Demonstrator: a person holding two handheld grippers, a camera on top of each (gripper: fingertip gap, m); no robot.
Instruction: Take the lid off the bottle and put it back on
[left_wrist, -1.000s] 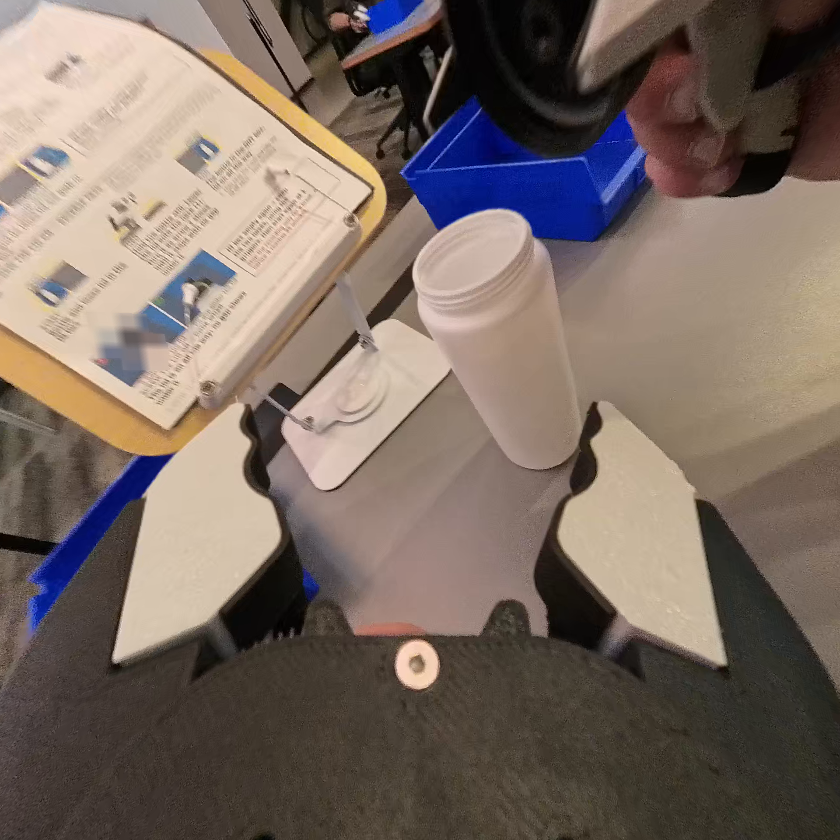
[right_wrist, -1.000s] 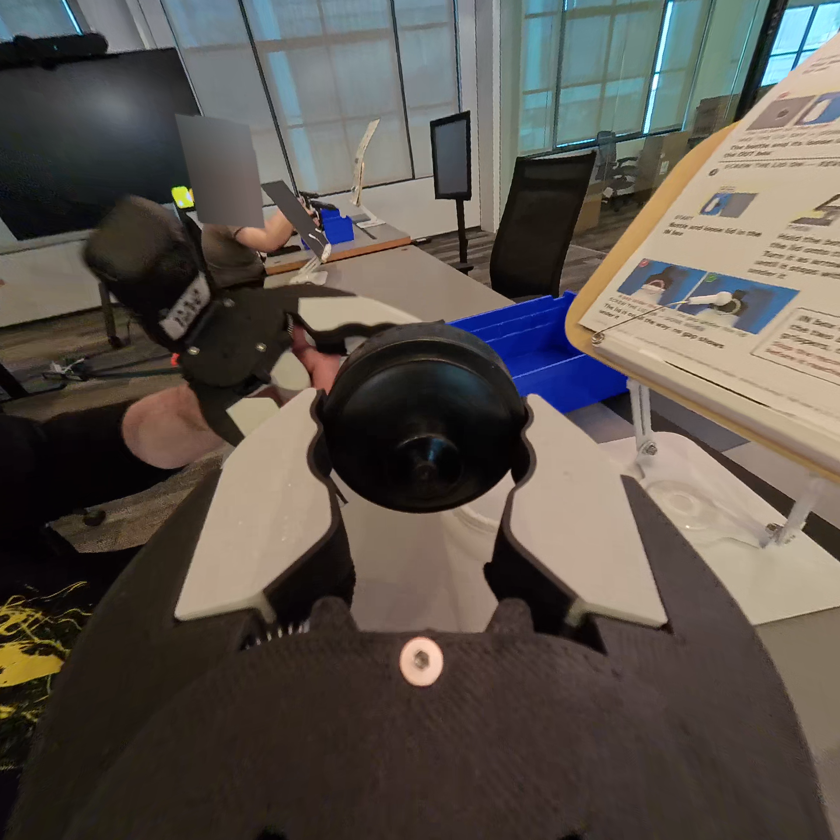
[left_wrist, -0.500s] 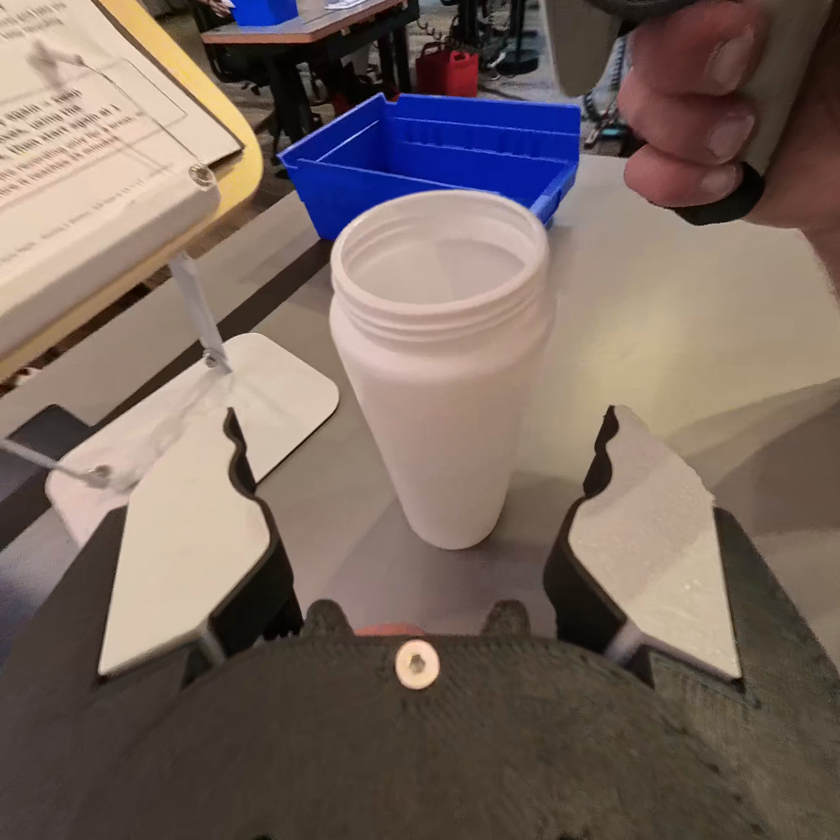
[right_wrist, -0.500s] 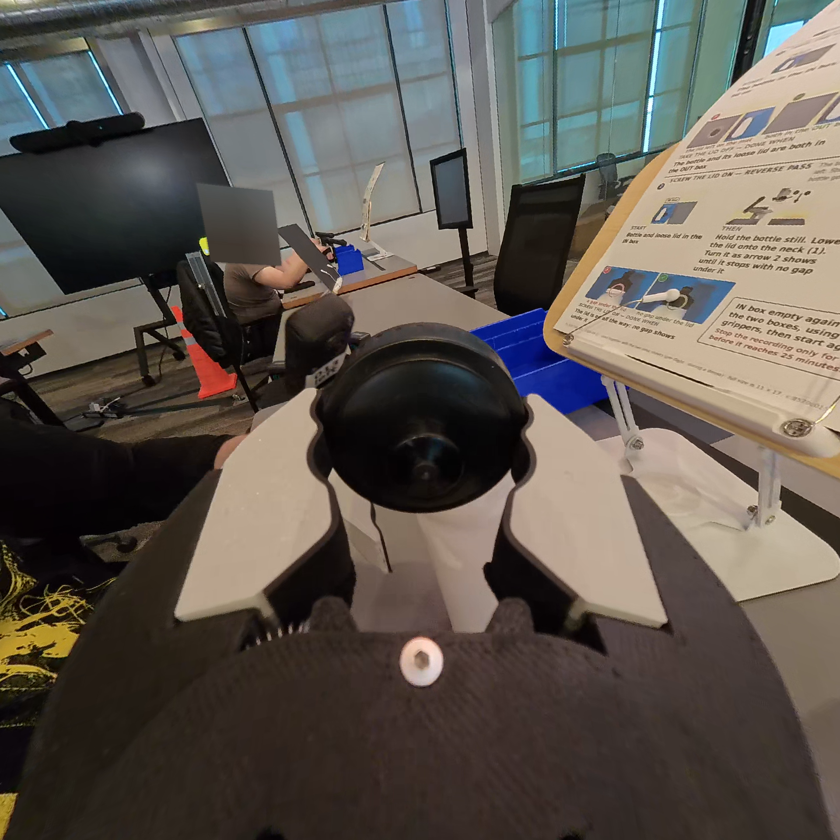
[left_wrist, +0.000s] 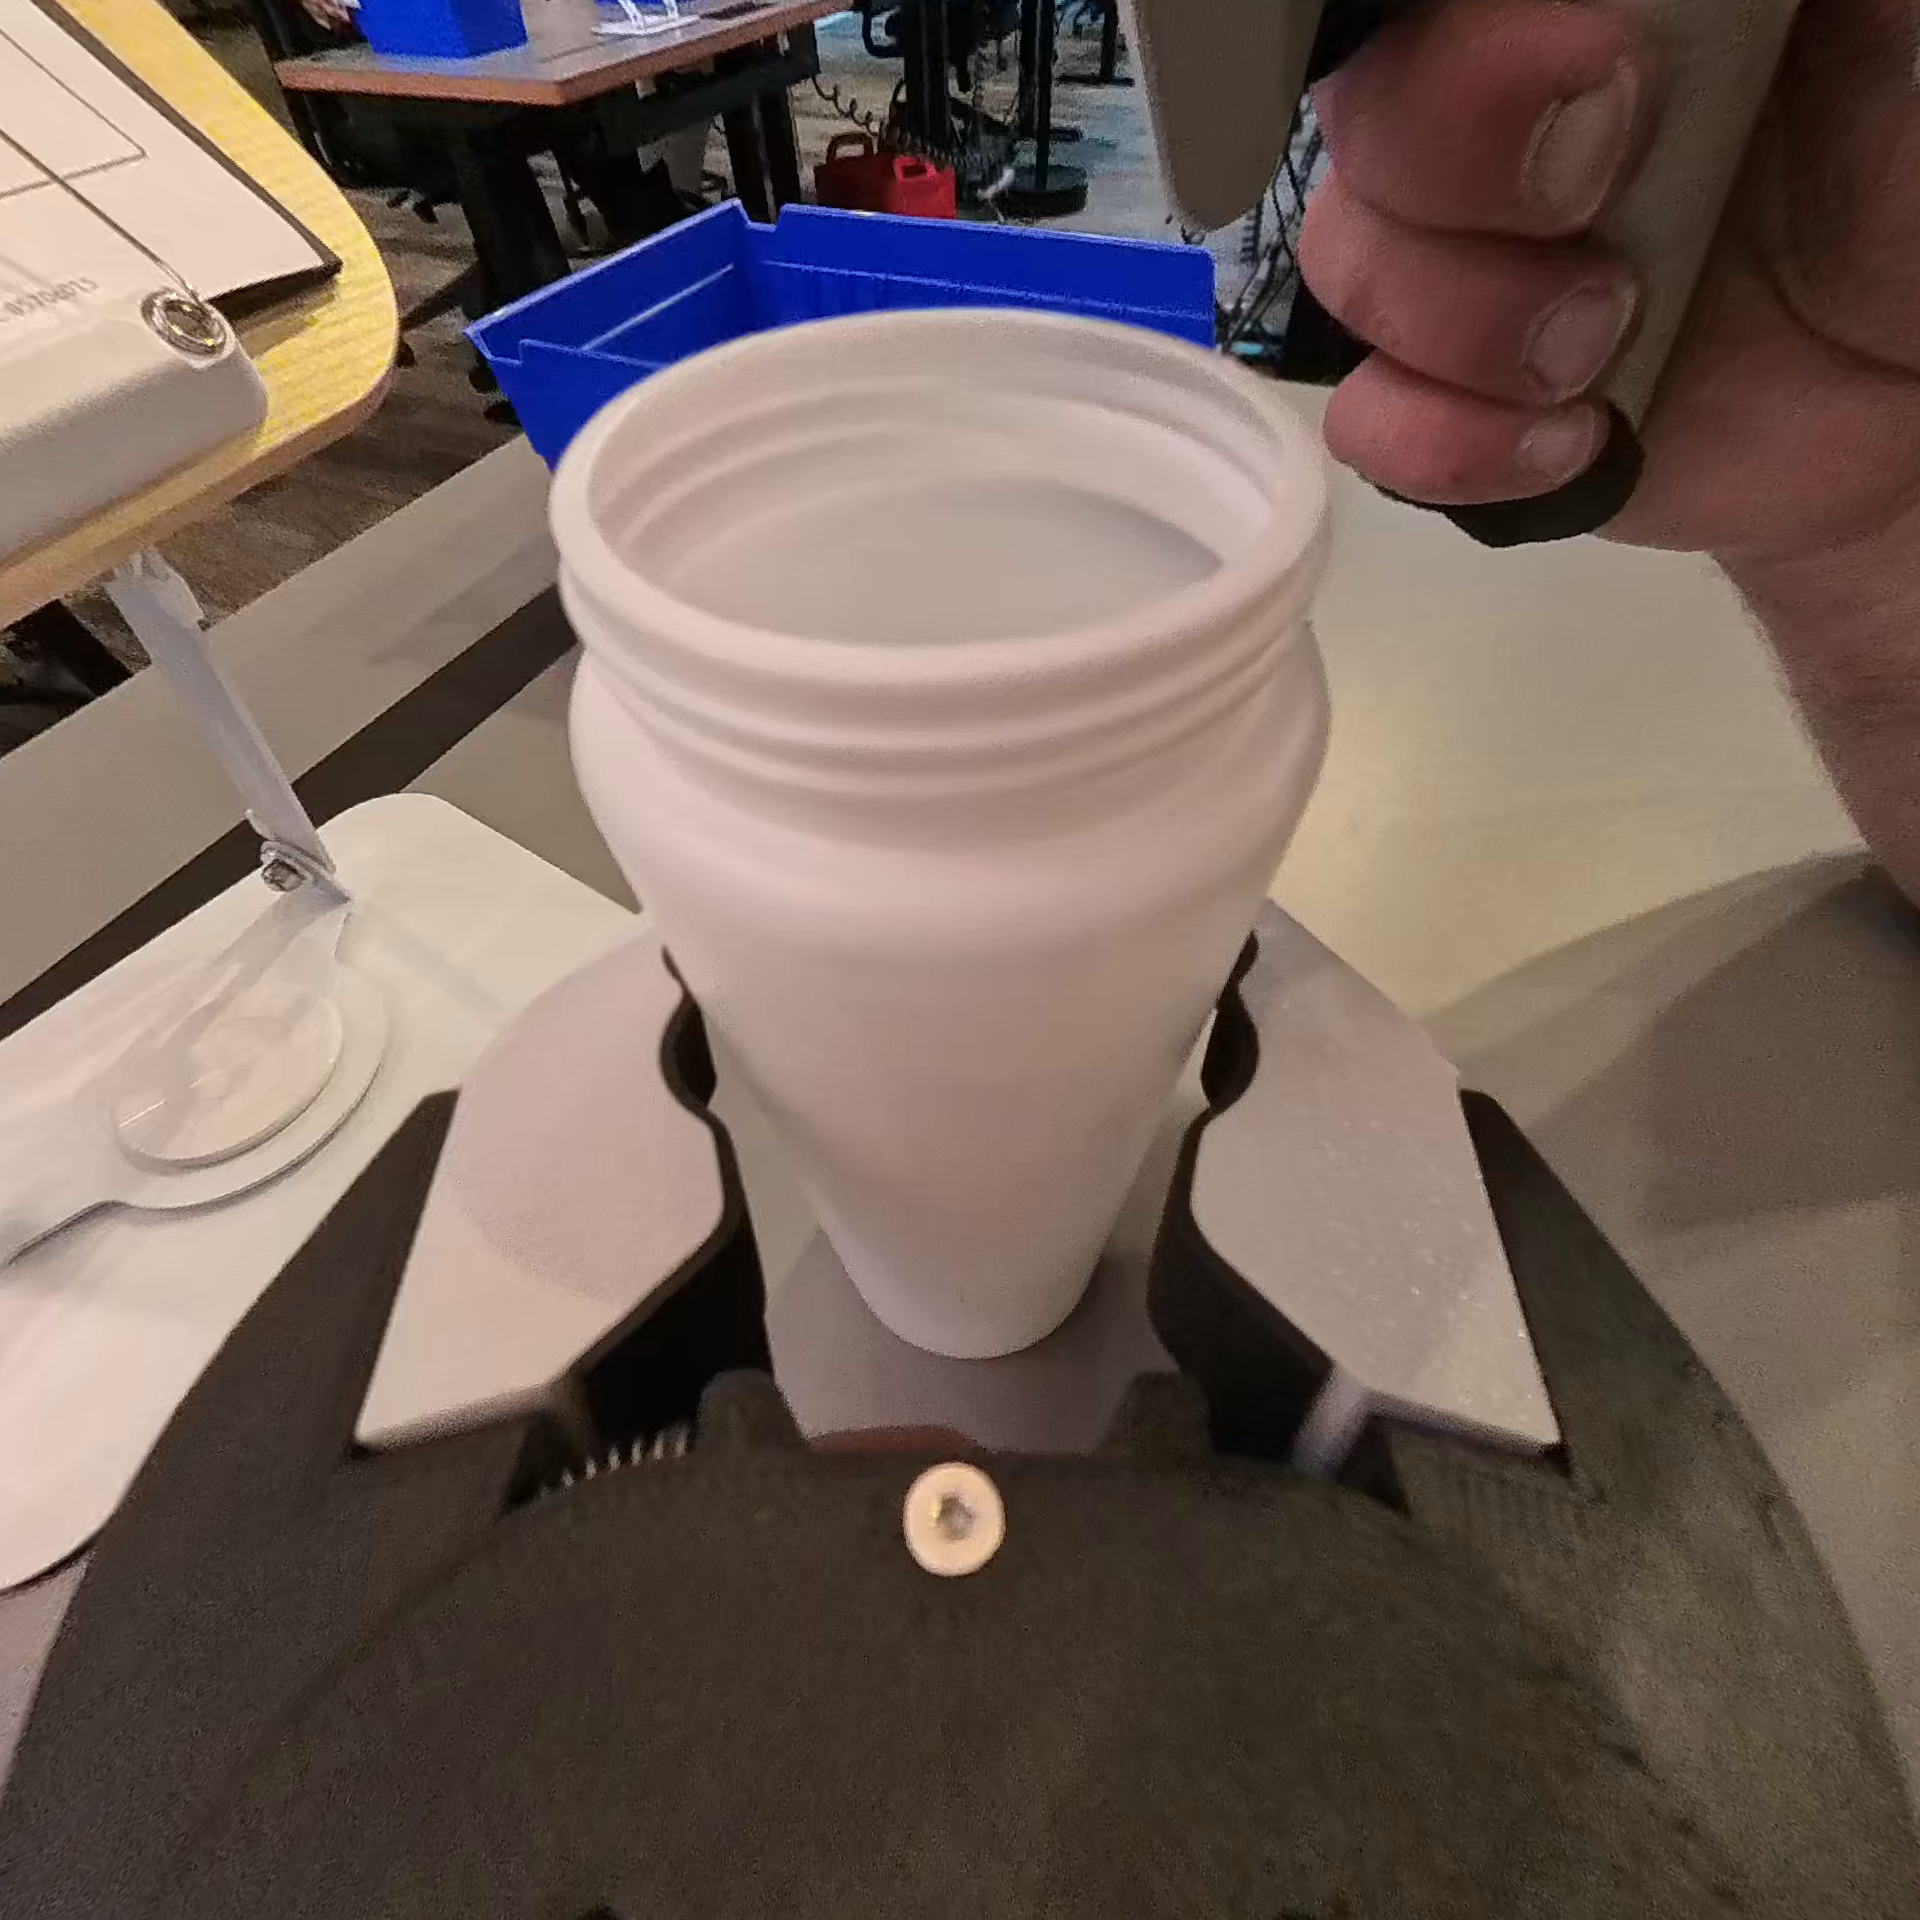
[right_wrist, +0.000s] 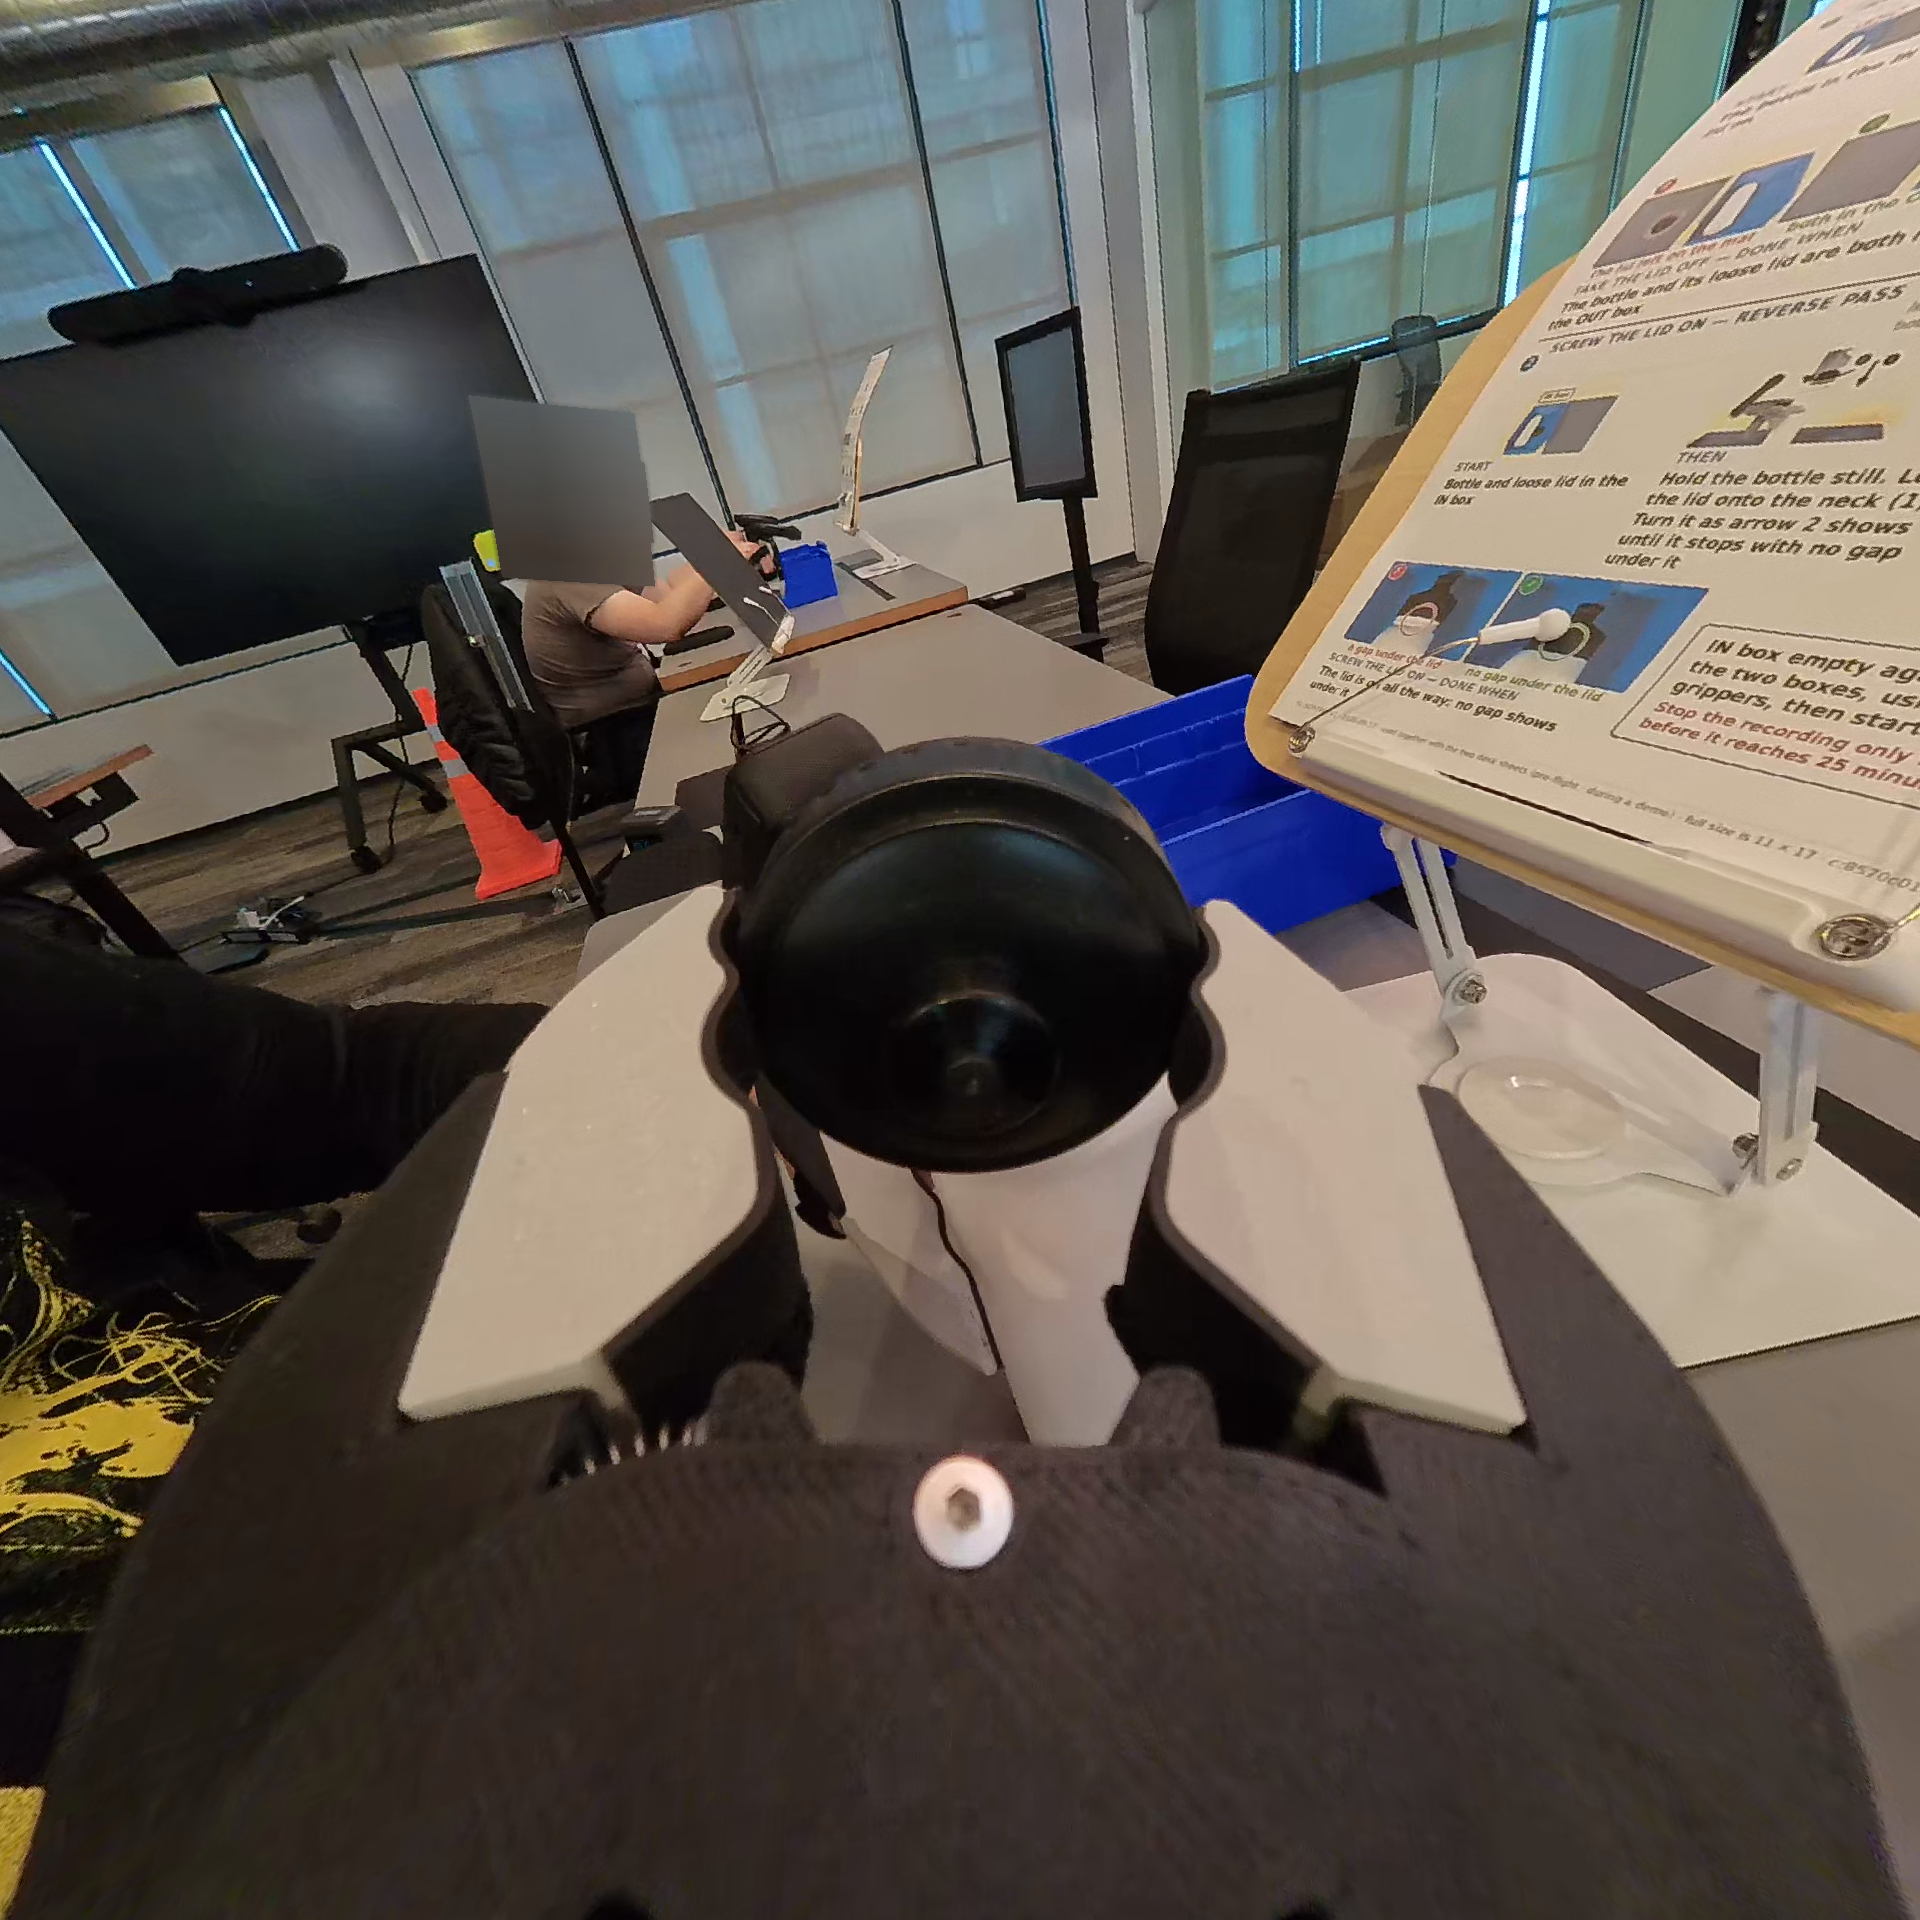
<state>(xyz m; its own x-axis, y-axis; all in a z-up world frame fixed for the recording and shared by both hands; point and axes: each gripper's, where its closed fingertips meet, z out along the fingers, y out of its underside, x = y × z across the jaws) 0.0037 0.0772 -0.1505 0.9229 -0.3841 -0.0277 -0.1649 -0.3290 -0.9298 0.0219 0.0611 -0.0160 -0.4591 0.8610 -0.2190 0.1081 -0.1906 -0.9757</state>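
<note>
The white bottle (left_wrist: 935, 935) stands open and upright on the grey table (left_wrist: 1558, 831), its threaded neck bare. My left gripper (left_wrist: 956, 1049) is shut on the bottle's lower body, a finger touching each side. My right gripper (right_wrist: 961, 987) is shut on the black lid (right_wrist: 966, 966) and holds it above the bottle (right_wrist: 1039, 1278), which shows just under the lid in the right wrist view. The hand holding the right gripper (left_wrist: 1538, 260) appears at the top right of the left wrist view. How far the lid is above the neck is hidden.
A blue bin (left_wrist: 914, 270) sits behind the bottle and also shows in the right wrist view (right_wrist: 1236, 800). An instruction board on a white stand (right_wrist: 1662, 540) with a flat base (left_wrist: 239, 1039) stands beside the bottle. A person sits at a far table (right_wrist: 592, 644).
My left gripper moved forward to the bottle and closed its fingers on it. My right gripper kept hold of the lid and shifted over the bottle.
</note>
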